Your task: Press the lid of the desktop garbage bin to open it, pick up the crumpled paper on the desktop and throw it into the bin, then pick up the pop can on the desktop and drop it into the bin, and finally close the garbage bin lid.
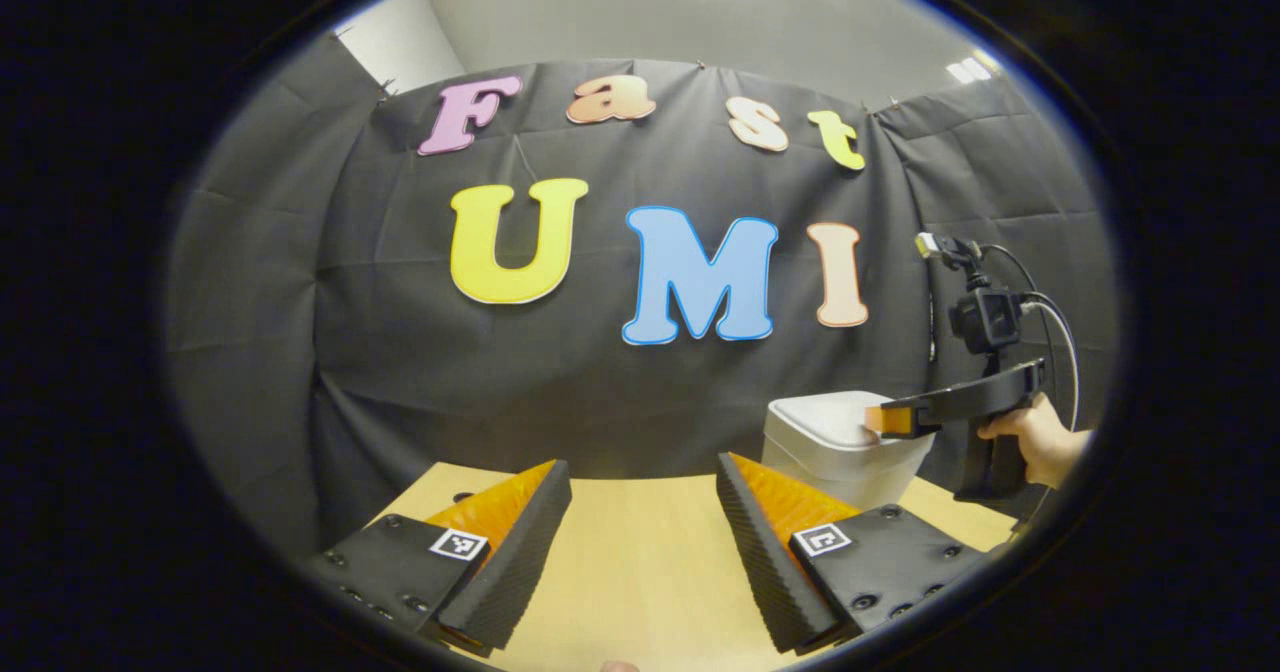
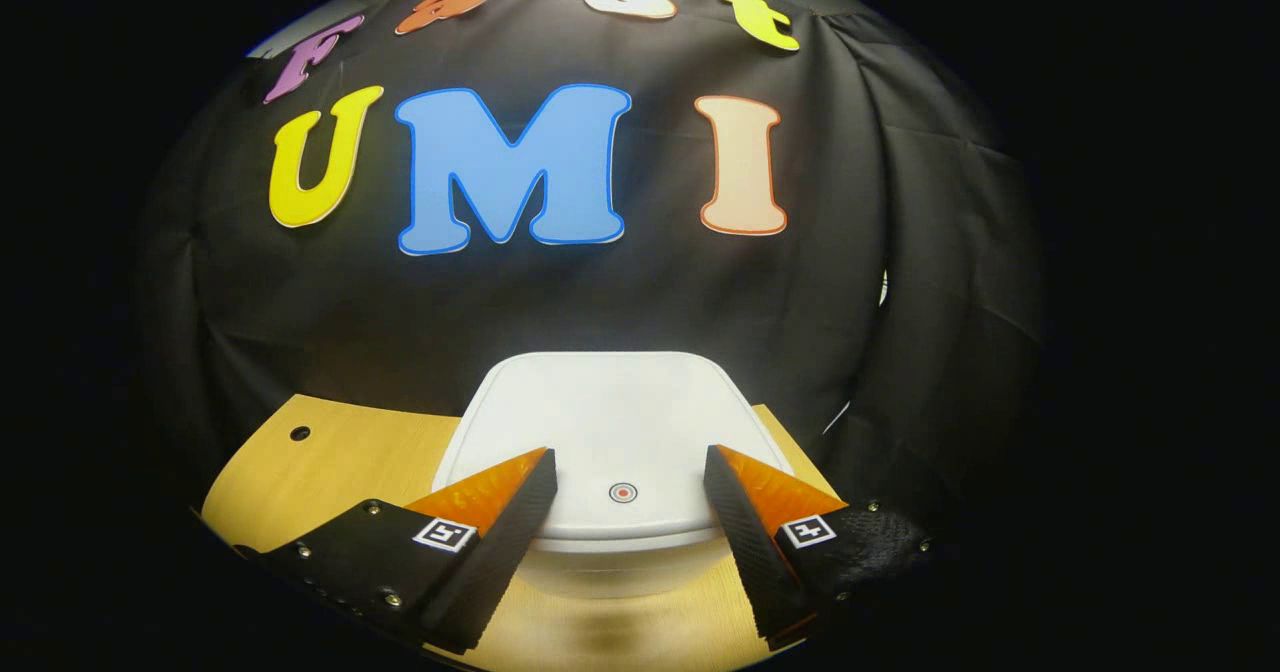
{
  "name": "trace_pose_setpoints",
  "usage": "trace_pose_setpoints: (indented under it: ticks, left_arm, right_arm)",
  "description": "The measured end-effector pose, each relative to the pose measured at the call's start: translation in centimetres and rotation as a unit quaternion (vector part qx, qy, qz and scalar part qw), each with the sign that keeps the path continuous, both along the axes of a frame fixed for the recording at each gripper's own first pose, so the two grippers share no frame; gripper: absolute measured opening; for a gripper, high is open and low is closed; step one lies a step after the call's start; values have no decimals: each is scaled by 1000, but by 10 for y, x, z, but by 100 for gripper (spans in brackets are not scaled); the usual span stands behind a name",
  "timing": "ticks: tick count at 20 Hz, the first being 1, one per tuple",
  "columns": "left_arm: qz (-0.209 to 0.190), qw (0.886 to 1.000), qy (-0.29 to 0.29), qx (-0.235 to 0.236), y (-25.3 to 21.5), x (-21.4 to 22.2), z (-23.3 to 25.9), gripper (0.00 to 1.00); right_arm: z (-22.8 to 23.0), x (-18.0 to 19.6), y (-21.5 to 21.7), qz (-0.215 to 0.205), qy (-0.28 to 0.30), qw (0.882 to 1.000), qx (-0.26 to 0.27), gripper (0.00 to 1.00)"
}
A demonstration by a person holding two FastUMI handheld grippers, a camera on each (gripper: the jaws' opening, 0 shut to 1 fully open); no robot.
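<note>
Lid still shut; first step — the press — not yet made, by the look of it.

Bin [image 2: 610, 512] on the bench [image 2: 340, 452], pale, rounded-square, at the far right part of the bench against the booth wall. Lid [image 2: 620, 422] flat and closed, with a small ringed dot [image 2: 623, 493] near its front edge — probably the press point.

Right tongs [image 2: 625, 477] poised over the front of the lid, dot lying straight ahead, centred between the two fingers. Spread wide, gripping nothing. Contact with the lid cannot be told from the right gripper view. In the left gripper view the same right tongs [image 1: 880, 419] seen side-on, held by a hand [image 1: 1040, 442], tip just above or at the lid [image 1: 830, 417] of the bin [image 1: 835, 462] — gap, if any, too small to judge.

Left tongs [image 1: 645, 512] well apart from the bin, low over bare bench [image 1: 640, 572], bin off to its right and farther away. Also spread wide, empty, touching nothing visible.

Right hand plainly the nearer. Coming move likely a short downward push on the dot; alignment side to side looks good, so only the drop matters. Risk: open fingers straddling the dot, neither landing on it.

Crumpled paper and pop can: position not known.
</note>
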State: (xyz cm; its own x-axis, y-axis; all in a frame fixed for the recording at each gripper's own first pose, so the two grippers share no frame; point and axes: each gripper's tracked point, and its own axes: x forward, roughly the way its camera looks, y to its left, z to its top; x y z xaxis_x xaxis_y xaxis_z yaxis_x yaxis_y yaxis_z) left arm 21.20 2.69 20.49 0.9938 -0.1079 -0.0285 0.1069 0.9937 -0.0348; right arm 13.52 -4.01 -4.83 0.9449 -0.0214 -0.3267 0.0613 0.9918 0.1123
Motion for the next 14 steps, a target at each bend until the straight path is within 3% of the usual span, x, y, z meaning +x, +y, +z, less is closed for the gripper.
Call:
trace_pose_setpoints:
  ticks: [14]
  left_arm:
    - [24, 1000, -16, -1, -1, -13, 7, 96]
  right_arm:
    - [67, -102, -11, 7, -129, 992, -1, 95]
